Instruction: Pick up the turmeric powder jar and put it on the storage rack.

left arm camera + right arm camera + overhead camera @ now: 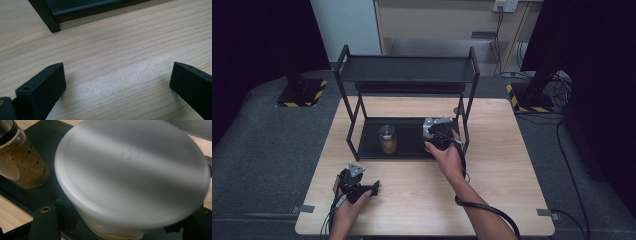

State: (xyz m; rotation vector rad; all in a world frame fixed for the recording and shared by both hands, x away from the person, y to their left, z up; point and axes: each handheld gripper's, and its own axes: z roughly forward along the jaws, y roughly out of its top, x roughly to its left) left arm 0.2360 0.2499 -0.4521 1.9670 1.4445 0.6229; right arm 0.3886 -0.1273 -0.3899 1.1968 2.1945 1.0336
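My right gripper (439, 131) reaches into the lower shelf (371, 150) of a black two-tier rack (407, 70). In the right gripper view its jaws stand on either side of a container with a white lid (130, 175), shut on it just above the black shelf (57, 135). The lid hides the container's body. A glass jar of brown spice (387, 139) with a dark cap stands on the same shelf, to the container's left (21, 167). My left gripper (354, 180) rests low over the table's front left, open (117, 80), with bare wood between its jaws.
The wooden table (492, 190) has free room at the front and right. The rack's front leg and shelf edge (50, 20) lie just ahead of the left gripper. The rack's top shelf is bare. Dark carpet surrounds the table, and cables run on the floor at right (562, 145).
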